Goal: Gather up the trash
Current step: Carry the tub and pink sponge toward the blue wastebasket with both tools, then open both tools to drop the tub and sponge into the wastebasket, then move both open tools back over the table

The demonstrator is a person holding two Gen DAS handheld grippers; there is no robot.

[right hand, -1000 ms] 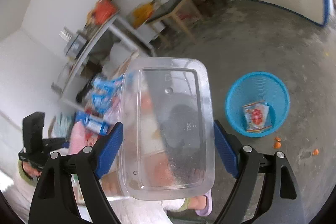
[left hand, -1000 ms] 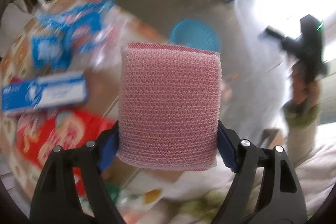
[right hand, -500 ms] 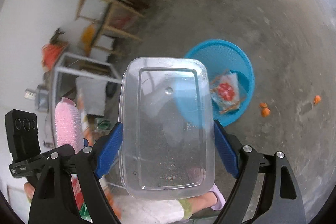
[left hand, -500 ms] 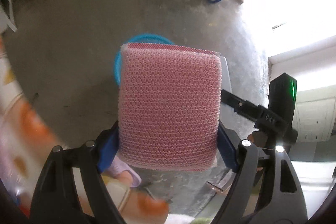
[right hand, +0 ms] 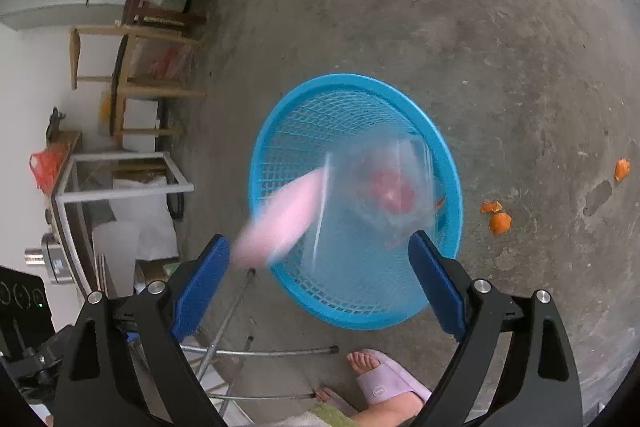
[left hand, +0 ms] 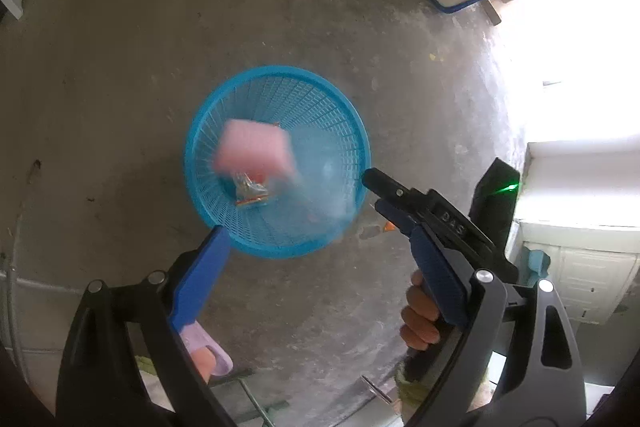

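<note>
A blue mesh basket point(left hand: 276, 71) stands on the concrete floor below both grippers. My left gripper point(left hand: 320, 259) is open and its jaws are still opening, with nothing between them. The pink sponge point(left hand: 254, 151) falls free and blurred over the basket mouth. My right gripper point(right hand: 320, 267) is open too, its jaws also opening and empty. The clear plastic container point(right hand: 384, 187) drops as a blur into the basket point(right hand: 352, 79), with the sponge point(right hand: 280, 219) beside it. A red snack wrapper point(left hand: 250, 189) lies on the basket's bottom. In the left wrist view, the right gripper point(left hand: 374, 193) reaches in at the basket's right rim.
Orange peel pieces point(right hand: 496, 215) lie on the floor right of the basket. A foot in a lilac slipper point(right hand: 384, 383) stands just below it, beside thin metal legs point(right hand: 240, 307). Wooden stools point(right hand: 160, 27) and a white-framed table point(right hand: 120, 183) stand at the left.
Both grippers swung down over the basket and opened. The sponge left the left jaws and the clear container left the right jaws; both are now falling toward the basket.
</note>
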